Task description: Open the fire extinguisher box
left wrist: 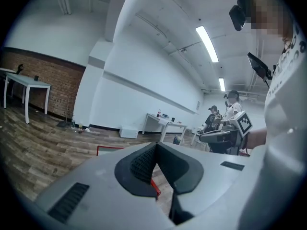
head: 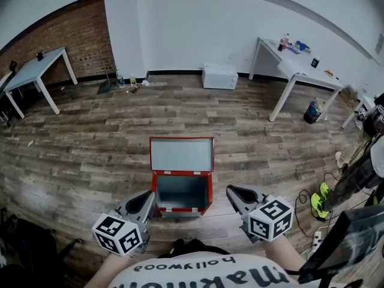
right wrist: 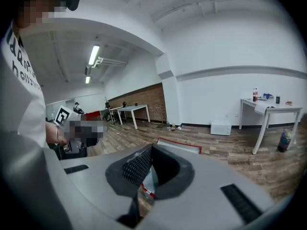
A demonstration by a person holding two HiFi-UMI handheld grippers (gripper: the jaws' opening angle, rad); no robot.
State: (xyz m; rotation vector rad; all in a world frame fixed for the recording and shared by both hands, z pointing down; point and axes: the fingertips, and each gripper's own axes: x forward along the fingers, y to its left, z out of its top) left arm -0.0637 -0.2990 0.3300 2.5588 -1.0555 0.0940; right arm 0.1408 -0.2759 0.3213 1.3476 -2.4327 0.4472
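While the red metal fire extinguisher box [head: 179,210] stands on the wooden plank floor [head: 90,155], its hinged grey-lined lid [head: 182,154] is raised upright at the rear and the grey interior is exposed. The box sits between the two grippers in the head view.

Left gripper [head: 151,194]: its tip lies right beside the box's left front corner; whether it touches cannot be told. The left gripper view shows its jaws [left wrist: 156,145] brought together at the tip with nothing between them, and a red edge of the box [left wrist: 111,148] just beyond.

Right gripper [head: 231,191]: its tip lies near the box's right wall, with a strip of floor between them. The right gripper view shows its jaws [right wrist: 151,147] closed and empty, with the red-rimmed lid [right wrist: 180,145] ahead of the tip.

Both grippers point forward toward the box from the person's side, each at about the height of the front wall in the head view. Neither holds any part of the box.
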